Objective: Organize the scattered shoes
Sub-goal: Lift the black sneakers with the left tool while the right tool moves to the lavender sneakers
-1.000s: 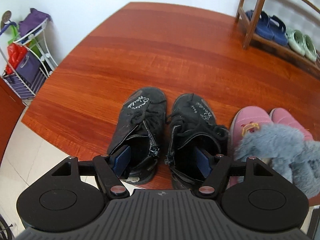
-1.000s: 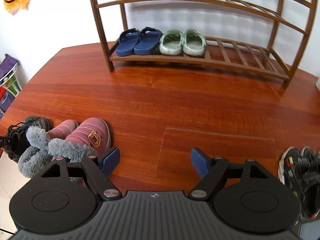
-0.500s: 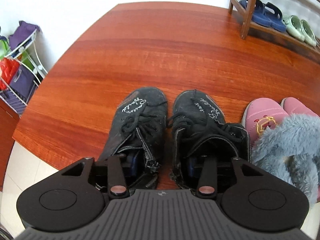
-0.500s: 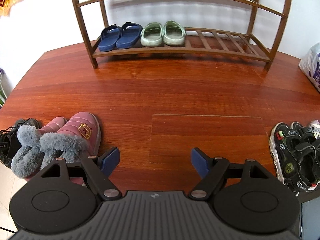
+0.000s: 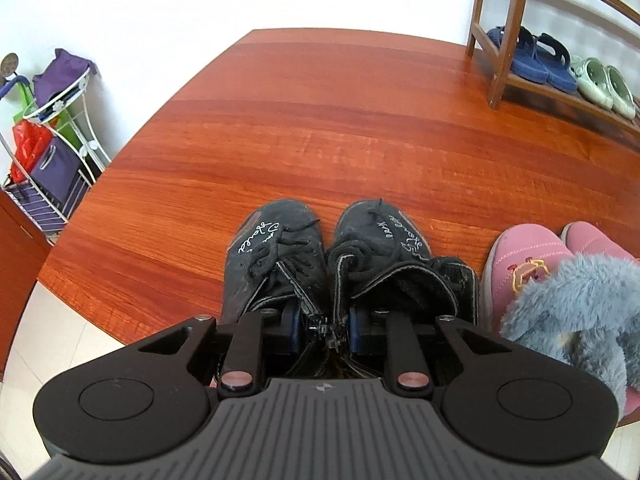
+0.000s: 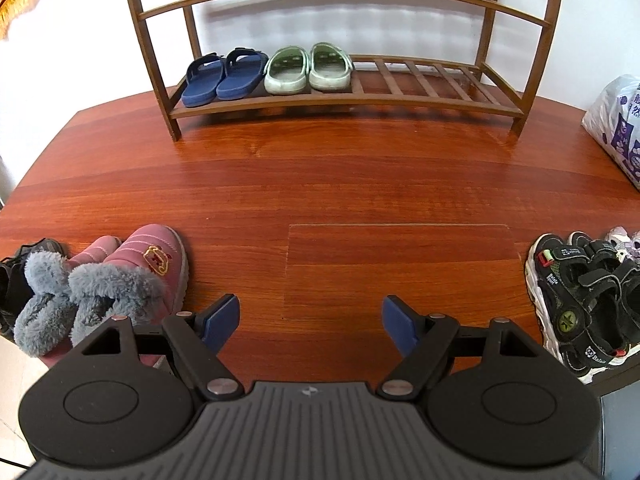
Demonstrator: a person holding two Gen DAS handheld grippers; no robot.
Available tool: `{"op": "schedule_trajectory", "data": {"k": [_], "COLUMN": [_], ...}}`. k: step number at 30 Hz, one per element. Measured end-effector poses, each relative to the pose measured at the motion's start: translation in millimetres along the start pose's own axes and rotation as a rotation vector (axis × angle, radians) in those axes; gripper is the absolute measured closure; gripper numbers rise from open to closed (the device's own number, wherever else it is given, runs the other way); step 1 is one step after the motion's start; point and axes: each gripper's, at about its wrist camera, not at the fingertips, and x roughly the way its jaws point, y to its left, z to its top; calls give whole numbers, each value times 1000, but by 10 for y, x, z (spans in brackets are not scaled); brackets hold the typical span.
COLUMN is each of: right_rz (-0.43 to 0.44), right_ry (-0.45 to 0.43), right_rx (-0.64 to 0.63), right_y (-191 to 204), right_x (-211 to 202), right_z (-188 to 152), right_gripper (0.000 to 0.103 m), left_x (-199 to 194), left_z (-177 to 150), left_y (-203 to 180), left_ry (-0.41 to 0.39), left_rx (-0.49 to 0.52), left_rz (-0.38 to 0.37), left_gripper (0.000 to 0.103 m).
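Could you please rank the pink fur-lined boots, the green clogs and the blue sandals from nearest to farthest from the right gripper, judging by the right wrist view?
1. Pink fur-lined boots: on the floor, just left of the right gripper.
2. Green clogs and blue sandals: side by side on the wooden rack's bottom shelf, far ahead; too close to call.

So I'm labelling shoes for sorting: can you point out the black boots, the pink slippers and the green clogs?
black boots [image 5: 276,240], left wrist view, toe of the left boot
pink slippers [image 6: 154,252], right wrist view, top of the nearer slipper
green clogs [image 6: 286,68], right wrist view, top of the left clog
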Motion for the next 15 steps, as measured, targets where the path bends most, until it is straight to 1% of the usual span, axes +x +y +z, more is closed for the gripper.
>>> {"op": "schedule_trajectory", "data": {"k": [7, 13, 15], "right_rz": [-16, -27, -33], "right_ry": [-7, -18, -21], "right_rx": [12, 32, 40], "right_y": [-69, -158, -196], "right_x": [-12, -17, -19], "right_z": [11, 40, 44], "right_gripper": [20, 20, 20], "left_x": [-196, -438, -554], "left_z": [132, 361, 494], "left_y": [-35, -164, -290], "left_ry": [-64, -119, -134], "left_rx": [9, 5, 12], "left_rz": [0, -50, -86], "left_gripper": [80, 80, 80]}}
